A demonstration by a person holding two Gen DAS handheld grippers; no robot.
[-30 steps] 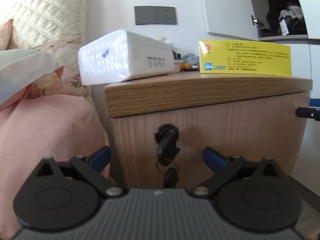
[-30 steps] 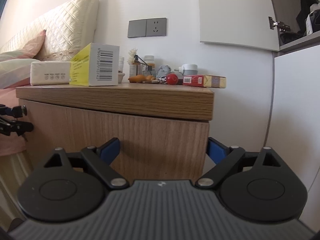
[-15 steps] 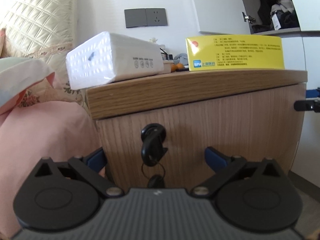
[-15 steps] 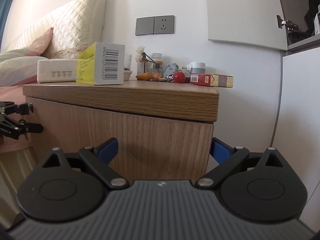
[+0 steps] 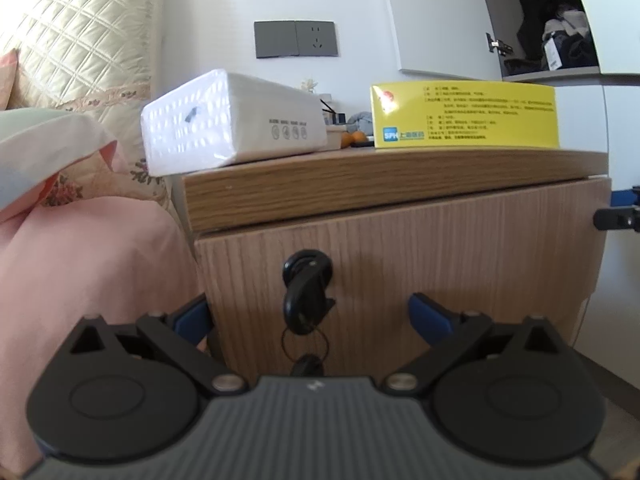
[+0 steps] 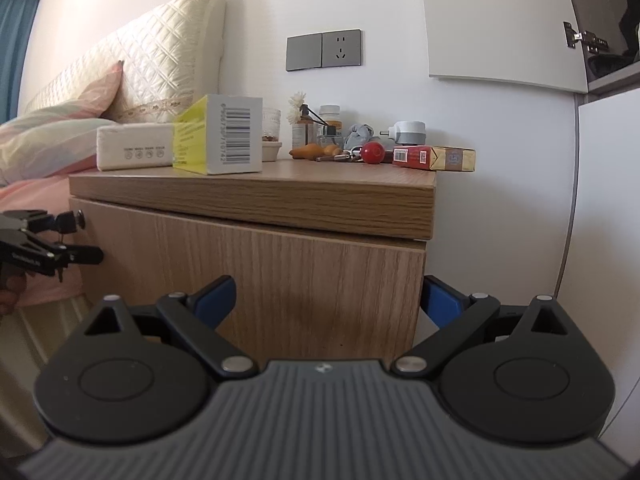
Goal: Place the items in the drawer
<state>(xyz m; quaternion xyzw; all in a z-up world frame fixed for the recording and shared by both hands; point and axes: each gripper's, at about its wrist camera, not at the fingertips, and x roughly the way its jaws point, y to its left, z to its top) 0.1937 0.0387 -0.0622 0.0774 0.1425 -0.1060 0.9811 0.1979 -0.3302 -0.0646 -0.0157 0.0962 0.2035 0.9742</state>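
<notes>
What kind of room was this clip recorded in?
Most likely a bedroom. A wooden nightstand stands against a bed with a quilted headboard and a pillow. The nightstand top holds everyday clutter such as a tissue pack and a yellow box.

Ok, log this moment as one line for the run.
drawer: closed, key in lock | left tool: open, facing key | right tool: open, empty | yellow box, tissue pack: on nightstand top

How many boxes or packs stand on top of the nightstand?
3: a white tissue pack at the left edge, a yellow box beside it, a red pack at the right. Others may be hidden behind.
</notes>
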